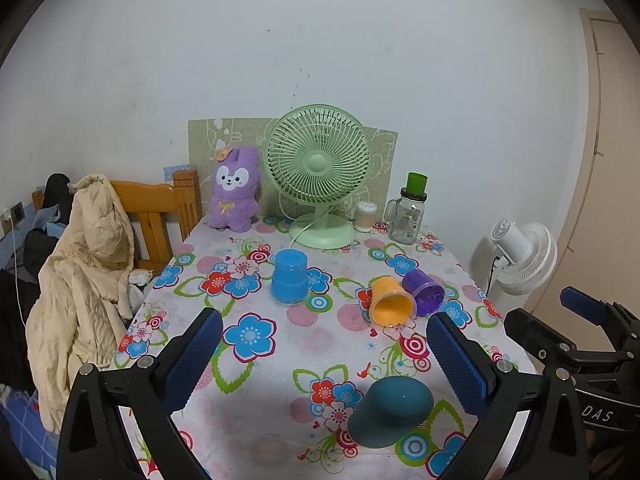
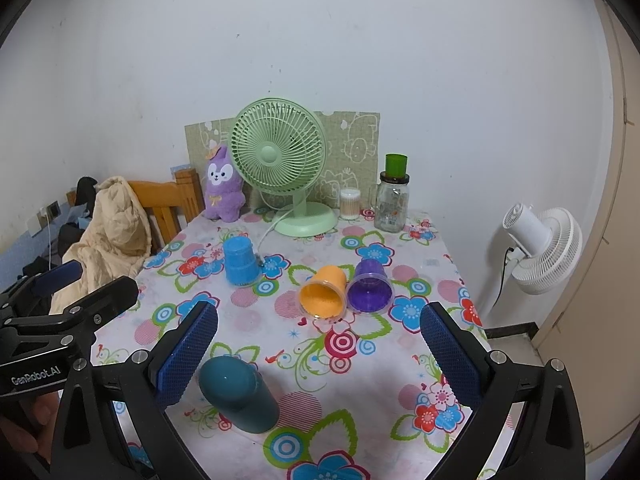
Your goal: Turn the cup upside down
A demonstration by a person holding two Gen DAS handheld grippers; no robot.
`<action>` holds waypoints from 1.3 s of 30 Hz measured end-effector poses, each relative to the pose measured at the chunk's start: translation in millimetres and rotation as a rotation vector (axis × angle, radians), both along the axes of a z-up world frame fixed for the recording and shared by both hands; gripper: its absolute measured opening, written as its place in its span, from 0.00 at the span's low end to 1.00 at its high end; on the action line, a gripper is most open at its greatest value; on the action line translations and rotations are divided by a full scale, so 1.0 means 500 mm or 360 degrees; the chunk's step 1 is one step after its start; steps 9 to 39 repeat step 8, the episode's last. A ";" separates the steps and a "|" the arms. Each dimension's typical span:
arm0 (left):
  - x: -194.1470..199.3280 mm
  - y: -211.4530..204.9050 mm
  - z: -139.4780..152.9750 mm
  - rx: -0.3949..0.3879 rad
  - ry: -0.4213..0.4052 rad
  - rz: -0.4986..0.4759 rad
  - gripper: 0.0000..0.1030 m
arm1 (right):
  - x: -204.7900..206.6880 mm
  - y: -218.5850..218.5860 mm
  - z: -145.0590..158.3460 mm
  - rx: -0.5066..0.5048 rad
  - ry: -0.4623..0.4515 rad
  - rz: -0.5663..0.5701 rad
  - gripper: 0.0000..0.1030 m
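A dark teal cup [image 1: 390, 410] stands upside down near the table's front; it also shows in the right wrist view [image 2: 239, 394]. A light blue cup [image 1: 289, 276] [image 2: 239, 261] stands upside down mid-table. An orange cup [image 1: 390, 302] [image 2: 324, 292] and a purple cup [image 1: 424, 292] [image 2: 370, 286] lie on their sides next to each other, mouths toward me. My left gripper [image 1: 324, 348] is open and empty above the table's front. My right gripper [image 2: 318, 340] is open and empty, its left finger close to the teal cup.
A green desk fan [image 1: 318, 172], a purple plush rabbit [image 1: 236, 188], a glass jar with a green cup on top [image 1: 408, 216] and a cotton-swab box [image 1: 366, 216] stand at the table's back. A chair with a beige jacket [image 1: 84, 280] is left. A white fan [image 1: 524, 256] is right.
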State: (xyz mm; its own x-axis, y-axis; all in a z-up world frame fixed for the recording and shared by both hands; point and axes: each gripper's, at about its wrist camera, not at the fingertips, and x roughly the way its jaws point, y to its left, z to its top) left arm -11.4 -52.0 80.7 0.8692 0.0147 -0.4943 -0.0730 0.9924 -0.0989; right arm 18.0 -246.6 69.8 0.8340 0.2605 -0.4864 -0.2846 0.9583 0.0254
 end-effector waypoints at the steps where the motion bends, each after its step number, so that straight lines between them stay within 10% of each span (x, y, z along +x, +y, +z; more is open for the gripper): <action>1: 0.000 0.001 -0.001 -0.0005 0.0001 0.0001 1.00 | -0.001 0.001 0.001 -0.0002 -0.0001 0.0002 0.99; 39: 0.006 0.004 -0.010 0.0009 -0.0008 0.0012 1.00 | -0.004 0.016 0.000 -0.0025 -0.0013 0.0039 0.99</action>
